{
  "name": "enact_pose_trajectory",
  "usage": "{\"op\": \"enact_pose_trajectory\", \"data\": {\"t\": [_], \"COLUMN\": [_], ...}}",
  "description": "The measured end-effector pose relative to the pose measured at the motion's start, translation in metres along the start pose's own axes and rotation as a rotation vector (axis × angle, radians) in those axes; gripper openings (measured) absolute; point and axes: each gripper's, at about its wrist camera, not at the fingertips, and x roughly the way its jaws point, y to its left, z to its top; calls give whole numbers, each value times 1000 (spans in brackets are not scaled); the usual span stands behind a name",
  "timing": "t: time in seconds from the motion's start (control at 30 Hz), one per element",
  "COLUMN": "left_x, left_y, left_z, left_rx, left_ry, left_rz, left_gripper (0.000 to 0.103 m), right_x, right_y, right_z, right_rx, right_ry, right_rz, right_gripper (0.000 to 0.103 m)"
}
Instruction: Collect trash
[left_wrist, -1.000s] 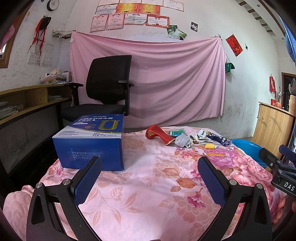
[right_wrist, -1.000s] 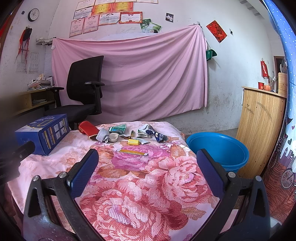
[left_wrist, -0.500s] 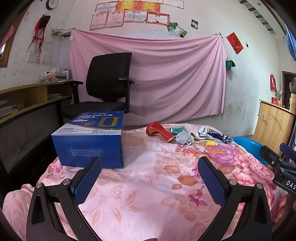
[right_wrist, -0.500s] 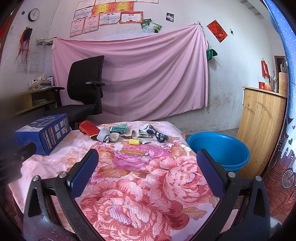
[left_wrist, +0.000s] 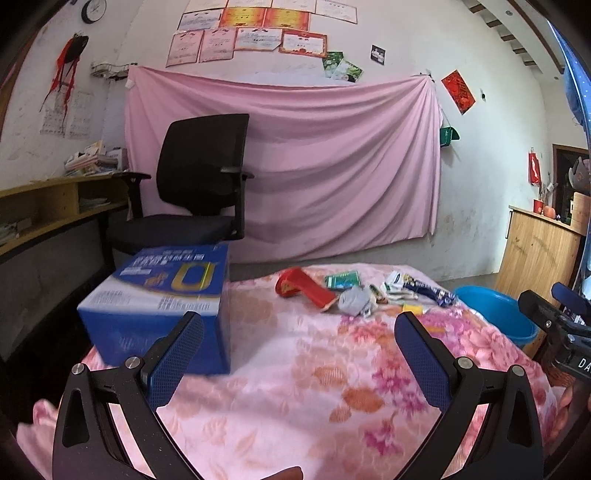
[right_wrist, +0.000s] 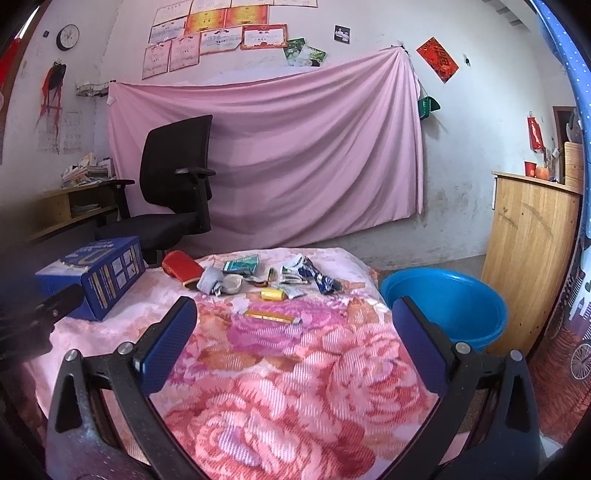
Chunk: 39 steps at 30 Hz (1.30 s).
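Trash lies in a cluster at the far side of the flowered tablecloth (right_wrist: 295, 369): a red carton (right_wrist: 181, 266), a crumpled grey wrapper (right_wrist: 209, 278), a green packet (right_wrist: 242, 264), a blue wrapper (right_wrist: 320, 278), a small yellow packet (right_wrist: 272, 294) and a flat yellow strip (right_wrist: 271, 316). The red carton (left_wrist: 304, 288) and grey wrapper (left_wrist: 354, 301) also show in the left wrist view. My left gripper (left_wrist: 299, 332) is open and empty, near the blue box. My right gripper (right_wrist: 295, 317) is open and empty, short of the yellow strip.
A large blue box (left_wrist: 162, 299) stands on the table's left side. A blue plastic basin (right_wrist: 447, 302) sits on the floor right of the table. A black office chair (right_wrist: 173, 184) stands behind, a wooden cabinet (right_wrist: 532, 266) at the right.
Both grippers have moved forward over the table towards the trash; the left one has come closer to the blue box. Both stay open.
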Motion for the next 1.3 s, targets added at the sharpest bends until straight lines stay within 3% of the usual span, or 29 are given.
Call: {"op": "enact_pose_trajectory", "data": {"t": [0.37, 0.67, 0.8, 0.9, 0.97, 1.03, 1.13, 1.3], "left_x": [39, 92, 116, 140, 158, 173, 190, 211], "left_y": [-22, -17, -15, -15, -12, -9, -1, 4], "left_z": [44, 67, 63, 57, 50, 43, 32, 21], "left_rx": [22, -60, -70, -52, -60, -80, -124, -187], "left_ry": [-81, -80, -22, 82, 164, 243, 330, 439], "left_rz": [-37, 57, 94, 120, 112, 94, 75, 56], "left_gripper": [101, 100, 92, 77, 62, 56, 52, 51], "right_x": [24, 66, 89, 106, 120, 132, 156, 181], "right_y": [-16, -26, -24, -19, -16, -12, -5, -1], "right_z": [46, 67, 66, 64, 60, 55, 45, 34], "right_rx": [-57, -46, -41, -51, -55, -61, -90, -105], "right_ry": [-101, -123, -90, -38, 20, 78, 199, 346], "right_rz": [16, 53, 75, 89, 107, 120, 137, 145], "right_gripper": [103, 103, 103, 103, 102, 95, 84, 81]}}
